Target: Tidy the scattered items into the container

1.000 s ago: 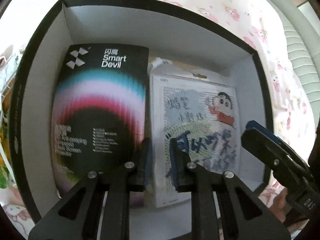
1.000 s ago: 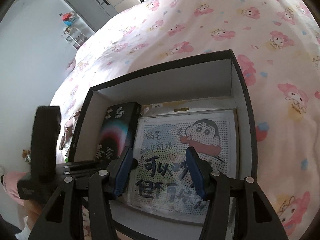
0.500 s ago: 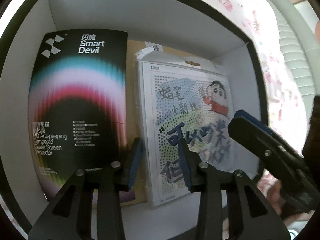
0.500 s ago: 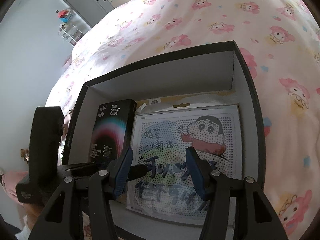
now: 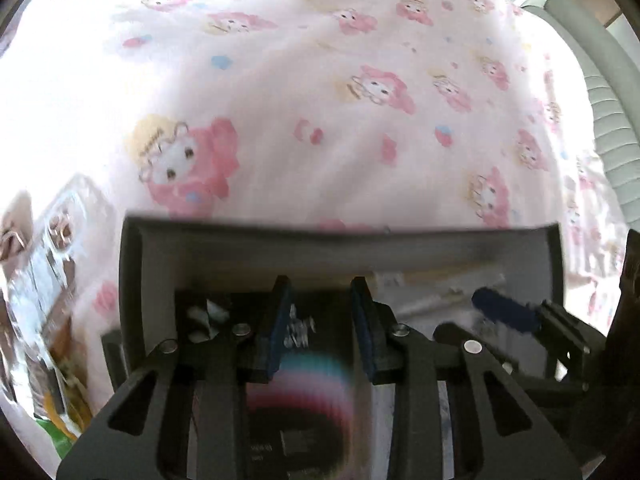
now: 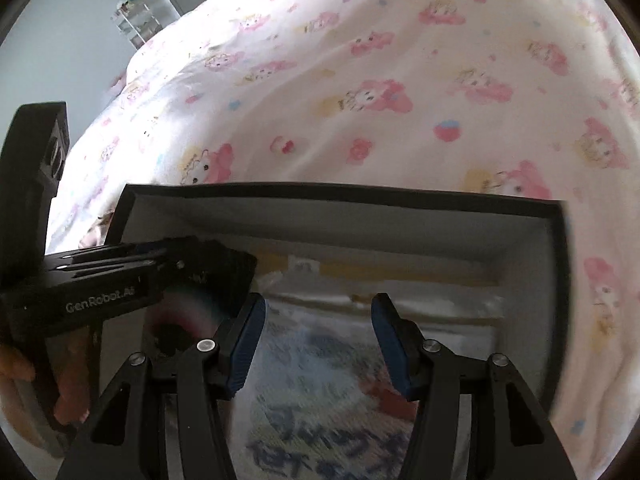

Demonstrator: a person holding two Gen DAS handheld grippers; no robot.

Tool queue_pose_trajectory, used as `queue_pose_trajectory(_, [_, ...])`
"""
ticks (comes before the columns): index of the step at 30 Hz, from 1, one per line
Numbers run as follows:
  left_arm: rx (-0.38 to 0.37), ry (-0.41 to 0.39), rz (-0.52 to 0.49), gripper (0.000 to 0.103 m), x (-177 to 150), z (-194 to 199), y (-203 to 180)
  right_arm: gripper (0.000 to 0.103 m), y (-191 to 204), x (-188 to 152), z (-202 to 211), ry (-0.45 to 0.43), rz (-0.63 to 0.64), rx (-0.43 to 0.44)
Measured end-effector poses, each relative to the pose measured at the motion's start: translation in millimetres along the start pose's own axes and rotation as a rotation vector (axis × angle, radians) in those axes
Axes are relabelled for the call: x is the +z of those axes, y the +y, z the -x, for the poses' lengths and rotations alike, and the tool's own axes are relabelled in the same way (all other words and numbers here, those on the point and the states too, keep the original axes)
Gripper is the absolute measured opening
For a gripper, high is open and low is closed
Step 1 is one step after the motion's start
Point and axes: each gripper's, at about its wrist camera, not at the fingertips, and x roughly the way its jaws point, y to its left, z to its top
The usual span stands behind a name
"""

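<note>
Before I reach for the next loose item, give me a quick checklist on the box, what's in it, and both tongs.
1. Left tongs empty: ok, nothing between them, closing a little.
2. Right tongs empty and open: ok.
3. Black packet lying inside the box: ok.
4. Cartoon sheet lying inside the box: ok.
5. Loose packets on the bedspread left of the box: not ok, still outside.
6. Other strays: cannot tell.
</note>
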Motion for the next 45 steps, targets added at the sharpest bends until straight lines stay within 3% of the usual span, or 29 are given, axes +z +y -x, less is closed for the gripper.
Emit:
queue_pose_trajectory(2, [0.068,-0.002,-0.018,0.03,7.7,-30.6,-9.3,0.053,-1.6,-1.5,-8.0,0.006,-0.003,-0.009])
queue_pose_trajectory(5, [0.139,0.035,-0.025,0.03,5.0,-41.4,-15.8,0.053,-4.2,-6.9,-12.0,0.016,-0.009,-0.01])
queue_pose_trajectory(9, [0.123,0.087,-0.007,0.03,-0.5,-49.1,-14.6,0.053,-7.3,-12.5,-5.4,0.011,-0.02,0.001])
queue_pose_trajectory(12, [0.126,0.063,-0.013,0.03,-8.9,-41.1,-12.8,0.053,-4.2,-17.9,-1.8,0.011,0.002,0.011])
queue_pose_trajectory(16, [0.034,0.045,0.043,0.03,-6.0,-29.5,-10.2,0.053,3.1,-30.2,-2.4,0.022,0.032,0.019])
queue_pose_trajectory(20, [-0.079,-0.029,0.068,0.03,-22.6,11.4,-0.9,0.053,7.7,-36.5,7.4,0.0,0.043,0.023])
queue_pose_trajectory(23, [-0.108,-0.001,0.096,0.03,-44.1,22.1,3.0,0.052,6.0,-43.6,21.6,-0.031,0.025,0.014])
queue_pose_trajectory(27, [-0.064,0.078,0.092,0.03,-76.9,21.7,0.8,0.053,8.4,-51.1,32.3,-0.046,0.01,0.006])
queue_pose_trajectory(33, [0.024,0.165,0.058,0.03,-99.4,11.8,-10.1,0.053,16.6,-65.8,48.3,-0.088,0.037,0.023])
queue_pose_trajectory(36, [0.074,0.162,0.054,0.03,-103.1,6.0,-13.9,0.053,13.4,-65.1,50.0,-0.099,0.035,0.02])
queue_pose_trajectory(40, [-0.007,0.168,0.111,0.034,-103.8,8.2,-10.0,0.053,9.9,-63.6,50.2,-0.103,0.01,0.023])
queue_pose_trajectory(42, [-0.012,0.165,0.104,0.034,-103.9,10.1,-10.8,0.053,10.3,-62.5,48.5,-0.098,0.011,0.025])
queue_pose_trajectory(45, [-0.156,0.208,0.146,0.03,-101.8,10.6,-4.3,0.053,12.9,-64.6,48.6,-0.097,0.017,0.025])
